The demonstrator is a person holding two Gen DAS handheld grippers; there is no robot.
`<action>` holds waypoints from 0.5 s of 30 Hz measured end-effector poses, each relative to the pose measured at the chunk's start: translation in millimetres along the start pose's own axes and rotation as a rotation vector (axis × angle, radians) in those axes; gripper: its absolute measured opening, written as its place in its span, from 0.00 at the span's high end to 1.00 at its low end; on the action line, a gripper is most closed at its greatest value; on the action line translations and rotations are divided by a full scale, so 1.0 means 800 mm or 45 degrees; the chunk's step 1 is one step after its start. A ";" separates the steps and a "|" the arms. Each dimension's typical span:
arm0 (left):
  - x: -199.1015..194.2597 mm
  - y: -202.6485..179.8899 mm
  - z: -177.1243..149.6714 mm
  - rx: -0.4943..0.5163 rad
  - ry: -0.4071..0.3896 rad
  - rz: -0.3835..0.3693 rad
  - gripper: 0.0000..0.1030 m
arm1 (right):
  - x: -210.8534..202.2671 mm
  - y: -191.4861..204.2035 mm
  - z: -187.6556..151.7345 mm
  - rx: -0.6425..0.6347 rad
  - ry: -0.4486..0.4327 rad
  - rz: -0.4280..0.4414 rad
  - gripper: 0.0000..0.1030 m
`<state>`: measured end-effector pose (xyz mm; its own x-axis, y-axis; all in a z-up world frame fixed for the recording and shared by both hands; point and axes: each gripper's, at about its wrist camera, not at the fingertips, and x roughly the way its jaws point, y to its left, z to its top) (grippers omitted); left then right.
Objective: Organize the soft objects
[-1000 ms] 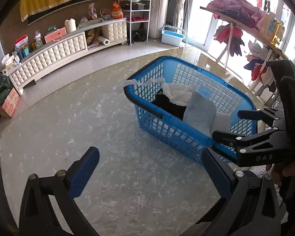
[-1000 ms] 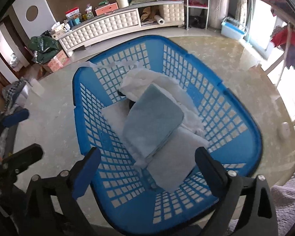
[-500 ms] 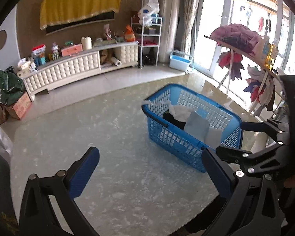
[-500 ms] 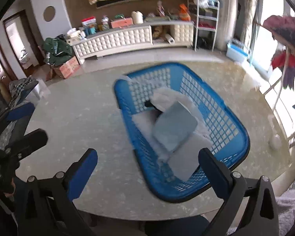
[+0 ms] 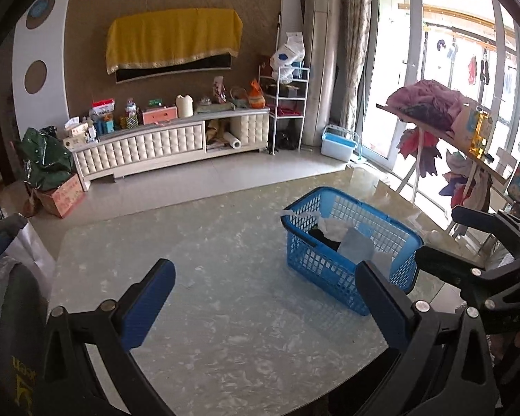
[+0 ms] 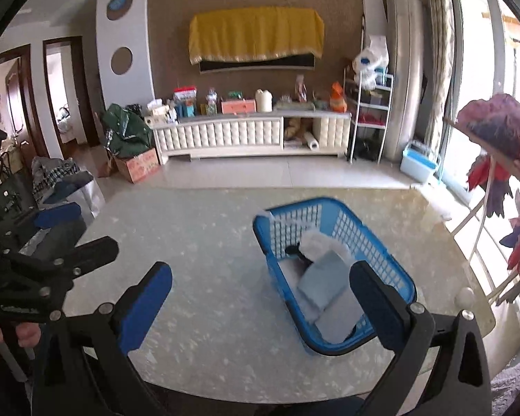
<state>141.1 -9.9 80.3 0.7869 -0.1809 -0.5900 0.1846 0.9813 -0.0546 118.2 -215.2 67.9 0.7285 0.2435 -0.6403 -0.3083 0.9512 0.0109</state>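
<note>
A blue plastic basket point(image 5: 332, 269) point(image 6: 277, 239) stands on the marble table point(image 5: 225, 277) point(image 6: 204, 242), right of centre. It holds folded cloths: a light blue-grey one point(image 5: 356, 249) point(image 6: 324, 282), a white one point(image 5: 332, 227) point(image 6: 317, 242) and a dark one point(image 5: 324, 239). My left gripper point(image 5: 263, 303) is open and empty, high above the table's near side, left of the basket. My right gripper point(image 6: 260, 301) is open and empty, also high, back from the basket.
A white cloth strip point(image 5: 291, 213) hangs over the basket's far corner. A clothes rack point(image 5: 443, 121) with garments stands to the right of the table. A long white cabinet point(image 5: 170, 145) lines the far wall. Bags point(image 6: 62, 187) sit left of the table.
Both grippers have pulled up and back from the basket, which now looks much smaller and farther. Both stay open and empty. The cloths lie as before.
</note>
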 end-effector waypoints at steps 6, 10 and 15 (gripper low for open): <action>-0.024 -0.006 0.001 -0.003 -0.055 -0.020 0.00 | -0.004 0.004 0.001 -0.024 -0.046 0.012 0.00; -0.035 -0.011 -0.002 0.012 -0.075 -0.004 0.00 | -0.005 0.004 0.000 -0.028 -0.061 0.012 0.00; -0.044 -0.013 -0.003 0.014 -0.088 -0.009 0.00 | -0.010 0.003 -0.002 -0.020 -0.074 0.016 0.00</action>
<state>110.0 -13.3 99.5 0.8244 -0.1924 -0.5324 0.1966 0.9792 -0.0494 110.7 -214.9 71.7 0.7588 0.2664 -0.5944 -0.3267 0.9451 0.0065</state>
